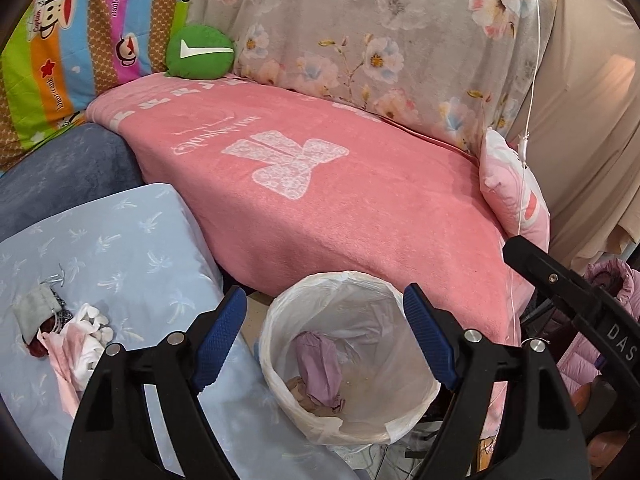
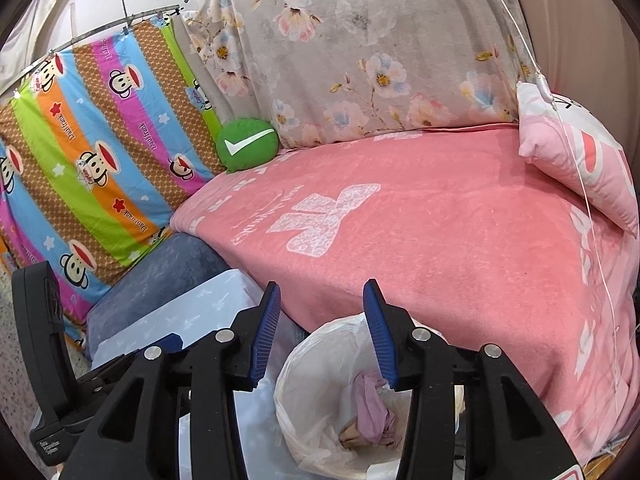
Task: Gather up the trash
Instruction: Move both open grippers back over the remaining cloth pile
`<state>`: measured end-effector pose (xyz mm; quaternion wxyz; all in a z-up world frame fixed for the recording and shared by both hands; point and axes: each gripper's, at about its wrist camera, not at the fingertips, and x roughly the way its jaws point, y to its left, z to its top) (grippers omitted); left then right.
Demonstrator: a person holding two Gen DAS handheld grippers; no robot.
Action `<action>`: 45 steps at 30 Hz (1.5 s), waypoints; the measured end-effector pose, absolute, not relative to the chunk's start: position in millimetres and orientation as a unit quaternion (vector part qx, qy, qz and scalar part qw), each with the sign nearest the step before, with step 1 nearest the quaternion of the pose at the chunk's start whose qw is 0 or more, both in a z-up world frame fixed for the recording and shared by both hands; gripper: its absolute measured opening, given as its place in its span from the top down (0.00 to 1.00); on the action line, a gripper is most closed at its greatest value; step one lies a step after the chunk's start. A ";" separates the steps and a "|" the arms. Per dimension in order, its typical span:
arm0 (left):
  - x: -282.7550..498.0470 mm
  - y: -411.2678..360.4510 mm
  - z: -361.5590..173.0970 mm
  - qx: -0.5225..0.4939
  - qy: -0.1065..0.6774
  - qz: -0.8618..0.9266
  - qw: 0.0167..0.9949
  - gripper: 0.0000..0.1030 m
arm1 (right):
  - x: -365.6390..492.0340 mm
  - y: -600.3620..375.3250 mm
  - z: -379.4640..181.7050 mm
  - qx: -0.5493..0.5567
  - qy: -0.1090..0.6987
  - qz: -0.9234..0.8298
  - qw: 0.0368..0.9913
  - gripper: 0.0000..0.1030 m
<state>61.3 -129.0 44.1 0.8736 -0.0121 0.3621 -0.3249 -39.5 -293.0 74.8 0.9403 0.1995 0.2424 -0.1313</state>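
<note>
The bin (image 2: 320,412) is partly hidden behind the right gripper (image 2: 322,328), and the picture's bottom edge cuts it off. Something brown (image 1: 298,388) lies under the purple wrapper (image 1: 320,368); I cannot tell what. The little pile (image 1: 60,328) on the blue sheet (image 1: 132,248) is too jumbled to name.

Pink blanket (image 1: 360,208) with white bow print; behind it grey flowered sheet (image 1: 380,32), green cushion (image 1: 200,54) with white tick, striped monkey-print cloth (image 1: 80,48). In front, white-lined bin (image 1: 348,356) holding lilac wrapper (image 1: 318,368).
</note>
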 end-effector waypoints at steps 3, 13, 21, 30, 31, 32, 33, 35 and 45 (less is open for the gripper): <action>60.8 -122.3 44.6 -0.011 0.358 -0.318 0.878 0.25 | -36.7 -286.9 73.6 0.198 0.246 -0.125 0.941 0.58; 62.9 -90.3 40.7 -0.013 0.350 -0.286 0.892 0.25 | -25.6 -256.0 69.0 0.182 0.263 -0.101 0.942 0.54; 69.5 -54.3 30.8 -0.020 0.357 -0.250 0.900 0.25 | -10.0 -216.0 60.6 0.166 0.283 -0.069 0.942 0.54; 77.2 -7.4 17.0 -0.021 0.363 -0.204 0.909 0.24 | 8.8 -165.2 51.9 0.146 0.304 -0.032 0.941 0.54; 78.2 -2.6 14.1 -0.020 0.365 -0.198 0.909 0.24 | 10.7 -159.9 51.0 0.144 0.306 -0.028 0.941 0.54; 79.4 3.4 10.6 -0.020 0.368 -0.191 0.910 0.24 | 12.6 -156.2 50.2 0.142 0.308 -0.025 0.940 0.54; 79.9 7.8 7.3 -0.021 0.371 -0.185 0.910 0.24 | 15.1 -151.5 48.2 0.141 0.311 -0.021 0.940 0.54; 82.1 19.4 -1.1 -0.023 0.379 -0.172 0.909 0.24 | 18.9 -142.9 44.1 0.140 0.317 -0.013 0.938 0.54; 91.1 67.2 -55.7 -0.021 0.429 -0.119 0.895 0.24 | 39.1 -93.2 12.1 0.132 0.353 0.018 0.926 0.54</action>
